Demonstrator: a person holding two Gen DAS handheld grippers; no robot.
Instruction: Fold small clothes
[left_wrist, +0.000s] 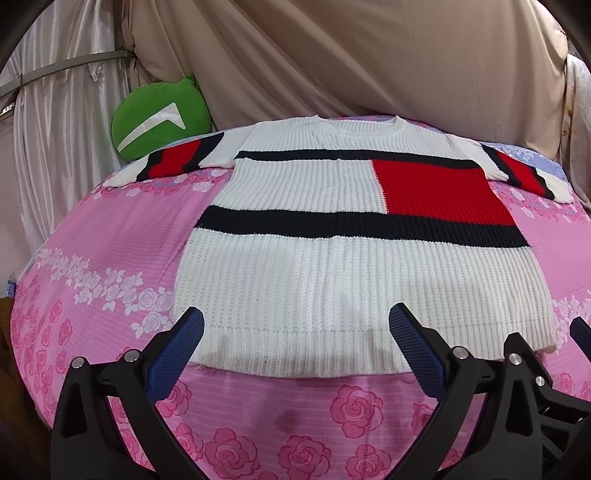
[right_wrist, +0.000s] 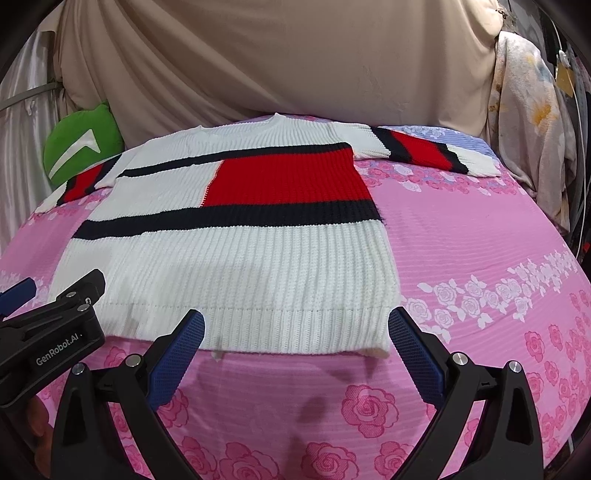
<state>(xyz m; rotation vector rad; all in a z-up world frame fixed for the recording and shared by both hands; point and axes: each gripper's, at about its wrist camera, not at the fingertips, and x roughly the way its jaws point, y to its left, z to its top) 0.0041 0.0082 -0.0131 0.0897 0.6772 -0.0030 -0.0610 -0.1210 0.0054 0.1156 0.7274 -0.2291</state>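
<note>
A white knit sweater (left_wrist: 332, 273) with black stripes and a red block lies flat, face up, on the pink rose bedsheet (left_wrist: 110, 236), sleeves spread out to both sides. It also shows in the right wrist view (right_wrist: 236, 266). My left gripper (left_wrist: 295, 325) is open and empty, hovering over the near hem at its left part. My right gripper (right_wrist: 295, 325) is open and empty over the hem's right corner. The left gripper's body shows at the left edge of the right wrist view (right_wrist: 55, 325).
A green cushion (left_wrist: 159, 114) leans at the back left of the bed. Beige and white drapes (left_wrist: 332, 55) hang behind. Floral cloth (right_wrist: 528, 122) hangs at the back right. The bedsheet (right_wrist: 480, 240) stretches right of the sweater.
</note>
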